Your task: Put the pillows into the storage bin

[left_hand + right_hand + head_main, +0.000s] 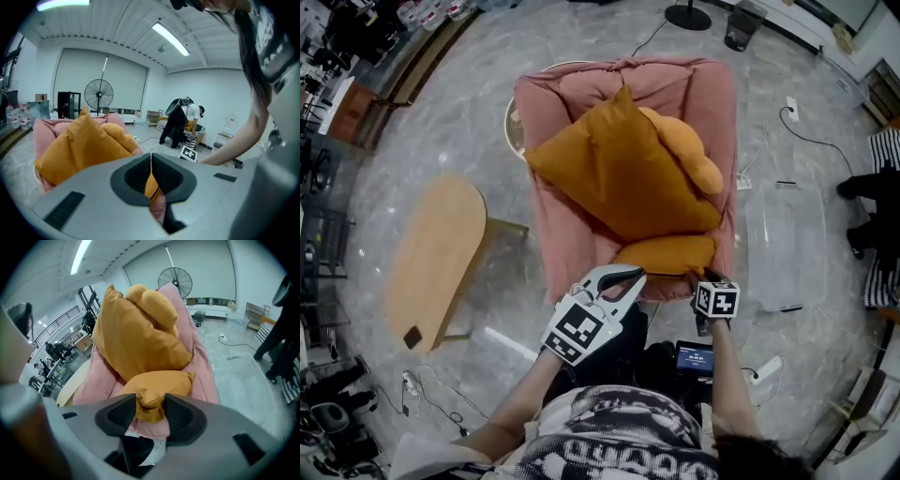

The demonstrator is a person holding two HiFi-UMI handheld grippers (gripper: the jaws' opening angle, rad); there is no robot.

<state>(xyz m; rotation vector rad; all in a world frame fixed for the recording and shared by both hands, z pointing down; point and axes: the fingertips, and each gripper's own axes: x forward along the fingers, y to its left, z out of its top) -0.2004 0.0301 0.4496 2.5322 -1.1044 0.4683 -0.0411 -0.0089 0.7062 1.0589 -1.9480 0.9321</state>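
Where the pink storage bin [720, 131] has its near rim, the small orange pillow [670, 253] lies soft and wrinkled, its long axis along that rim. The big orange pillow [614, 169] stands slanted deeper in the bin, one corner pointing to the far rim. The left hand-held gripper [626, 274] is clenched on a fold of the small orange pillow. The right hand-held gripper [150, 414] is released, jaws apart around a corner of it.

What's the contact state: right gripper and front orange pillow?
Cannot tell. Right gripper view: front orange pillow fills the gap between right gripper's open jaws; pad contact unclear.
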